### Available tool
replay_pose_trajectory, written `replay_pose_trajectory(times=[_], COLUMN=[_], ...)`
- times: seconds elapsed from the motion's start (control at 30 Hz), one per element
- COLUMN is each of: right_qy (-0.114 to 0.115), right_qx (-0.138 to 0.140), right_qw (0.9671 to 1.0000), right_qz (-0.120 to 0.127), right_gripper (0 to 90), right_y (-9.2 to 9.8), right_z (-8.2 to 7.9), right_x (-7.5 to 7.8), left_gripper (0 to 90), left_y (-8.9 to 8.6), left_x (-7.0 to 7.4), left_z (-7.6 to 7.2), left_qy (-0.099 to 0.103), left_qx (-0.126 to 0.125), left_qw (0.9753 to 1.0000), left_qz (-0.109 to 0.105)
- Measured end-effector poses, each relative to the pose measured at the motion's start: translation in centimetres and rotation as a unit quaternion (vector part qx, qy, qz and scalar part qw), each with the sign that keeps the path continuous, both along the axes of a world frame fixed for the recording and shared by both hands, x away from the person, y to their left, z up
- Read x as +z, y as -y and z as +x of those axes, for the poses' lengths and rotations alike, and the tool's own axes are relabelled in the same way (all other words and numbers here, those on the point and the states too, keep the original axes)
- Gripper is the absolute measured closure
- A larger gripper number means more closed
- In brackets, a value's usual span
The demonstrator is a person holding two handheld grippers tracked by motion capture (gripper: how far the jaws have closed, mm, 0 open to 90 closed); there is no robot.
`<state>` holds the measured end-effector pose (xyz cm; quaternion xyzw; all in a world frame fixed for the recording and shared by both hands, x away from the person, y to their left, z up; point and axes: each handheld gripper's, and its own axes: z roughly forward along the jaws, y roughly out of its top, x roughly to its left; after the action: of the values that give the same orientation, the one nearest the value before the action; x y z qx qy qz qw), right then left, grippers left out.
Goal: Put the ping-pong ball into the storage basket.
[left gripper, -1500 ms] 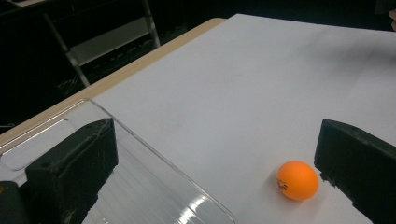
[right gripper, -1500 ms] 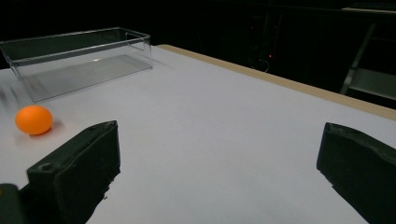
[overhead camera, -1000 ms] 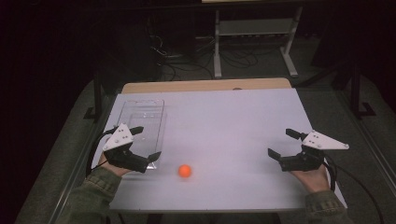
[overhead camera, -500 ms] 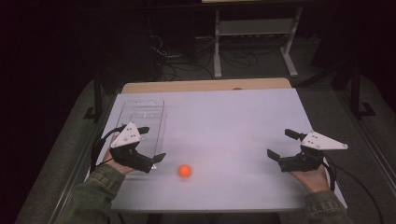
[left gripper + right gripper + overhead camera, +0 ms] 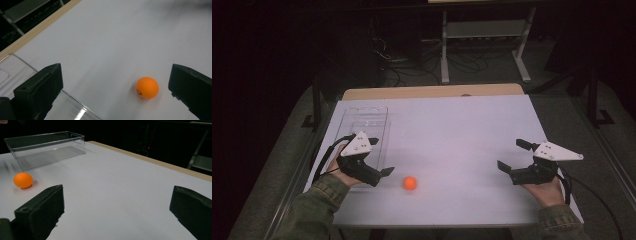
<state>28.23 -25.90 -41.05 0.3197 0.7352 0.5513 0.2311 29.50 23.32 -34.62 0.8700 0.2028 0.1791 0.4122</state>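
Near the front edge of the table (image 5: 472, 125), just right of the left gripper (image 5: 379, 175): orange ball (image 5: 410, 183), loose on bare white top, close to the clear box (image 5: 367, 131); left jaws wide, nothing held, ball toward the right jaw; right gripper (image 5: 512, 160) wide too, empty, well apart; risk judged: off-centre closing nudging the ball, rolling away toward the edge.

Orange ball (image 5: 410, 183), white table (image 5: 462, 130)
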Motion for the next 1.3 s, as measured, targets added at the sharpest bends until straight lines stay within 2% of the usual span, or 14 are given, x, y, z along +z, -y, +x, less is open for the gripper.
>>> replay_pose_trajectory(times=[0.37,0.67,1.0,1.13,1.2,1.3], right_qy=[-0.002,0.0,-0.008,-0.007,-0.008,-0.009], right_qx=[0.002,0.001,0.013,0.013,0.014,0.014], right_qw=[1.0,1.0,0.9999,0.9998,0.9998,0.9998], right_qz=[0.0,-0.001,-0.008,-0.009,-0.008,-0.008], right_gripper=[0.0,0.0,0.0,0.0,0.0,0.0], right_y=[0.0,-0.1,-0.4,-0.4,-0.4,-0.4], right_z=[-0.1,-0.1,0.0,0.0,0.0,0.0], right_x=[0.0,0.0,-0.2,-0.2,-0.2,-0.2], left_gripper=[0.0,0.0,0.0,0.0,0.0,0.0], left_y=[1.1,1.7,2.7,3.0,3.2,3.4], left_x=[-0.5,-0.8,-1.2,-1.5,-1.5,-1.6], left_z=[0.2,0.2,0.3,0.4,0.4,0.4], left_qy=[-0.019,-0.024,-0.034,-0.037,-0.032,-0.038], left_qx=[-0.024,-0.034,-0.054,-0.058,-0.059,-0.063], left_qw=[0.9991,0.9979,0.9946,0.9937,0.9938,0.9932], left_qz=[0.029,0.049,0.082,0.088,0.089,0.09])
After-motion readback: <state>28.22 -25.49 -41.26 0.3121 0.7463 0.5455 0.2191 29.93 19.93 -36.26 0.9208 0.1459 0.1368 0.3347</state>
